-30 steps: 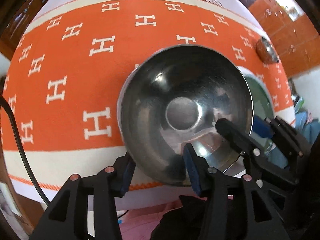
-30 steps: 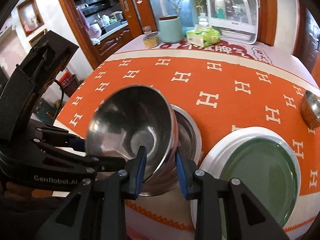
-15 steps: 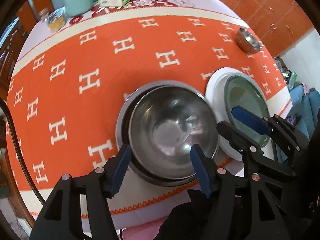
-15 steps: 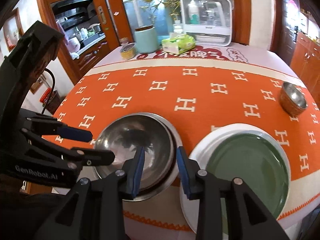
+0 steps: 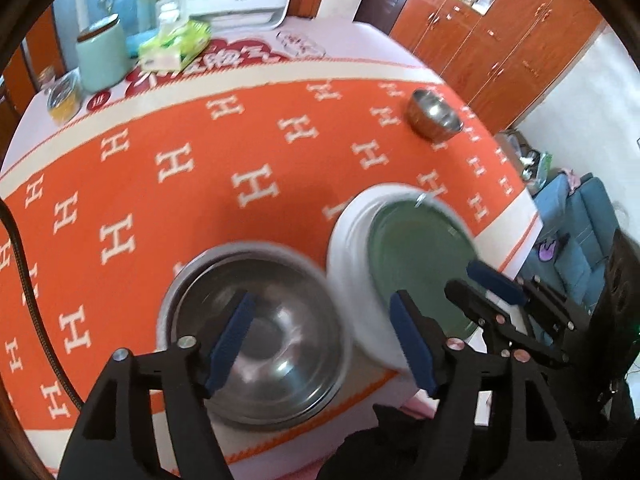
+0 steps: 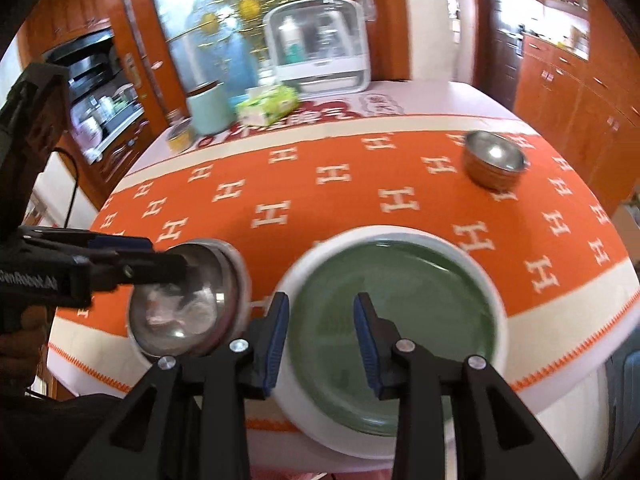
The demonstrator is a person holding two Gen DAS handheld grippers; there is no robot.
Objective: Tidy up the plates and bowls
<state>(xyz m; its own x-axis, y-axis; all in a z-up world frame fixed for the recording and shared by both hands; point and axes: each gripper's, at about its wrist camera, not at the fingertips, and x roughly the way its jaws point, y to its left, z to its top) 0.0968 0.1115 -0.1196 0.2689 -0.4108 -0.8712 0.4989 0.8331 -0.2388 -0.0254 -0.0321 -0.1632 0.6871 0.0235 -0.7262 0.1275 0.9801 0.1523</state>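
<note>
Flanking spread, empty left tongs (image 5: 324, 336) and right tongs (image 6: 320, 334): nested steel bowls (image 5: 260, 336), green plate (image 6: 400, 300).

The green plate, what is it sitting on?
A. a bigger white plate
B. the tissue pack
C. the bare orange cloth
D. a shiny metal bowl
A: in the right wrist view the green plate lies inside the rim of a larger white plate.
</note>
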